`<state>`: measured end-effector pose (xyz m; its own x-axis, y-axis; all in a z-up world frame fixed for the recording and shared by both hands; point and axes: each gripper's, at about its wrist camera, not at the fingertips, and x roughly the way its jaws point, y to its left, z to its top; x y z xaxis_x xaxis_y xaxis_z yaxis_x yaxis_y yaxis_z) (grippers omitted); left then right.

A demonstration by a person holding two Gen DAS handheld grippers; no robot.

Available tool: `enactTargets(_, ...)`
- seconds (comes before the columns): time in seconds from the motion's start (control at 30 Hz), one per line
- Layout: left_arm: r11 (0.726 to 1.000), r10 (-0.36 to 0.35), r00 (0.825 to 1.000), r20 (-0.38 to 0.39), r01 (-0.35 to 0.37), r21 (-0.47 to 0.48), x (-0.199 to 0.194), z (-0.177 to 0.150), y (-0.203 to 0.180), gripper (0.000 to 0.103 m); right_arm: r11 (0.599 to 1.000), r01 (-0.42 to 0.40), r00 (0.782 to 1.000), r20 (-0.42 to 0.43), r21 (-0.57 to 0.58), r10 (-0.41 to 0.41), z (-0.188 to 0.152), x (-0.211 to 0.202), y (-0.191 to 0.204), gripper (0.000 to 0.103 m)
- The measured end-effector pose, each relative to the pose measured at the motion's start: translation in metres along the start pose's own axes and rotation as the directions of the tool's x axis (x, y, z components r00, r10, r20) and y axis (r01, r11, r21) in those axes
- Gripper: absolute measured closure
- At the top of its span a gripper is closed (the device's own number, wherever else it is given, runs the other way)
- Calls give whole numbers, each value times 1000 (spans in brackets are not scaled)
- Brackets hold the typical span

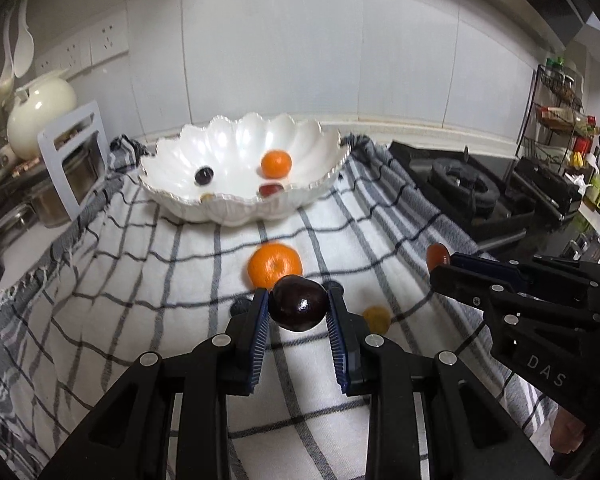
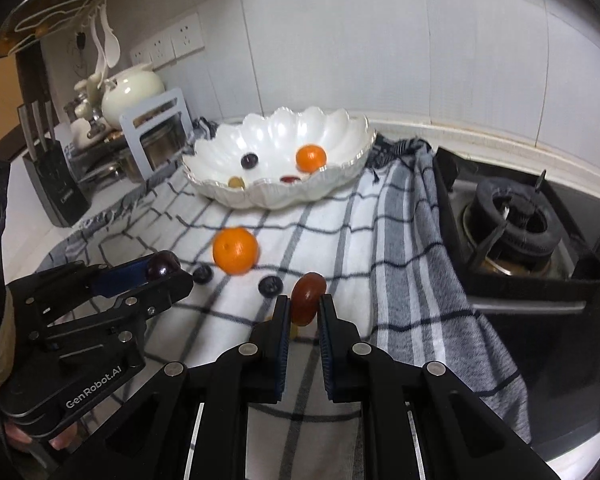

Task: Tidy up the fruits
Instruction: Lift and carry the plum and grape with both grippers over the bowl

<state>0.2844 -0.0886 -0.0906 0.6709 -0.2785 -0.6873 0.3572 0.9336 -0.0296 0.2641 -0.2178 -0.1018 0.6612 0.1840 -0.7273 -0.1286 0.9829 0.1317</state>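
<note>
1. Left wrist view: we hold a dark plum-coloured fruit (image 1: 299, 303) in the left gripper (image 1: 299, 307), the two blue-padded jaws pressed on its sides, the fruit clear of the checked cloth (image 1: 140, 280) below.
2. Right wrist view: we hold a reddish-brown oval fruit (image 2: 307, 298) in the right gripper (image 2: 305, 312), the jaws drawn narrow and clamped on its lower half, so the fruit stands upright between them.
3. Each gripper shows in the other's view: the right gripper comes in at the right side of the left view with the reddish fruit at its tip, and the left gripper comes in at the left side of the right view with the dark fruit at its tip.
4. On the cloth just beyond the held fruits we see a loose orange mandarin (image 2: 235, 251), and near it two small dark berries (image 2: 270, 285), one to each side of it toward us.
5. A small yellowish fruit (image 1: 377, 317) lies on the cloth just beside the left gripper's right jaw.
6. Toward the far edge of the cloth stands a white scalloped bowl (image 2: 340, 120). Inside it we see another mandarin (image 2: 311, 157), a dark round fruit (image 2: 249, 160), a reddish fruit (image 2: 291, 179) and a pale yellowish one (image 2: 235, 182) near the front rim.
7. The cloth covers the counter; its right edge hangs over the side of a black gas hob (image 2: 512, 220).
8. At the left end of the counter we see a cream teapot (image 2: 132, 88), a knife block (image 2: 56, 184) and a white frame stand (image 2: 156, 128) in front of metal pots.
</note>
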Motion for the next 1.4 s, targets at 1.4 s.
enactTargets(1.4, 997, 66, 984, 163, -61, -40, 11, 117, 56, 74, 997, -6, 986, 163, -75, 18, 136, 28, 11, 88)
